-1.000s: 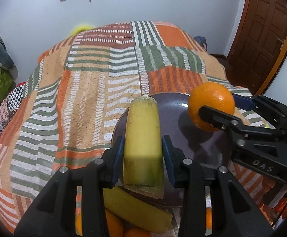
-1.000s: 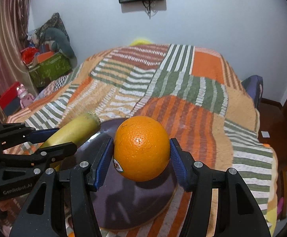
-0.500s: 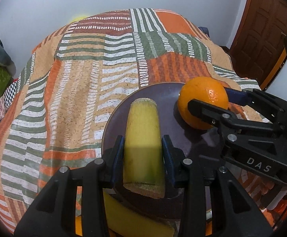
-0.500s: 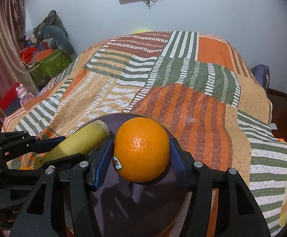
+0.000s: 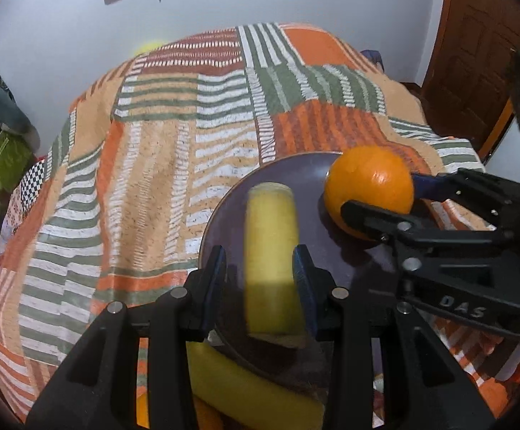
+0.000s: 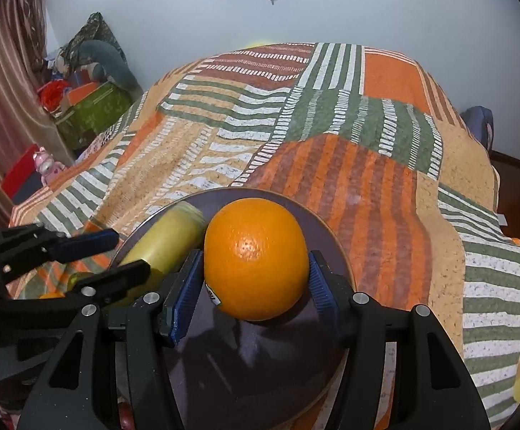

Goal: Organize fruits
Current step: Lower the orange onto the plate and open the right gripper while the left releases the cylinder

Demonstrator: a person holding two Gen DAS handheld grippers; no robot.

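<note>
Over the dark plate (image 6: 335, 251) on the bed, an orange (image 6: 256, 259) is pinched by the right tool (image 6: 256, 283), while the banana piece (image 5: 270, 261) lies blurred between the left tool's (image 5: 260, 279) spread jaws. Release is best done low, fruits kept apart.

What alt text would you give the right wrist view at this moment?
An orange sits between the jaws of the right gripper over a dark round plate on a patchwork bedspread. At left, the left gripper has opened around a yellow banana piece above the same plate.
</note>
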